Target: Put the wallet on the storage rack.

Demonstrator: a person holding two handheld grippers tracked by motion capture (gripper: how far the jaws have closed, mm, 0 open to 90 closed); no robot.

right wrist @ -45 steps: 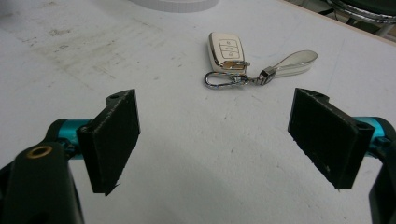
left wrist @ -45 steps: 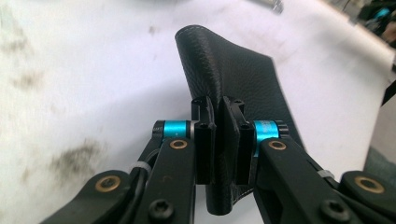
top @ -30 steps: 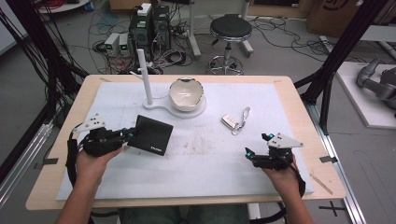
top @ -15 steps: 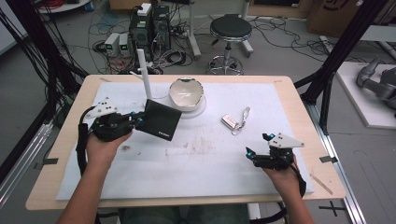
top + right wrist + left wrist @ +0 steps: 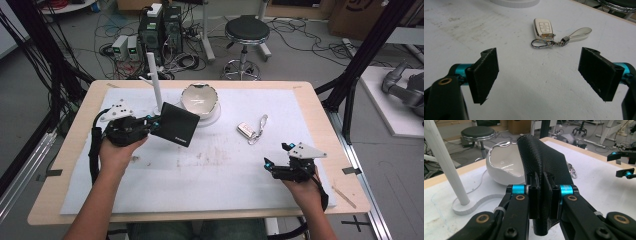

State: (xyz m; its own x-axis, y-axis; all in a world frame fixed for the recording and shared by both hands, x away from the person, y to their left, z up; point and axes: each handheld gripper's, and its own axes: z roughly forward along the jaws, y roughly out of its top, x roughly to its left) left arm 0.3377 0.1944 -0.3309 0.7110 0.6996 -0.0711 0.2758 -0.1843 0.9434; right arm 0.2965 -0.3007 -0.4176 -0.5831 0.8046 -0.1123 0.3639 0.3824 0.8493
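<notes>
A: Where's the flat black textured-leather wallet (image 5: 175, 124) now?

B: Off the mat, clamped by one edge in the left gripper (image 5: 543, 195), at about ten o'clock on the table, just beside the glossy white egg-shaped bowl (image 5: 200, 99).

A: How to carry it well?

B: I'd say keep the grip firm, lift clear of the bowl's jagged rim, and steer away from the white upright post (image 5: 154, 84) at eleven o'clock.

A: The right gripper (image 5: 539, 75)?

B: Jaws wide apart, empty, at four o'clock, pointing toward the pale gold car key fob with strap (image 5: 544, 28).

A: Any writing?

B: Small light lettering on the wallet, too blurred to read.
</notes>
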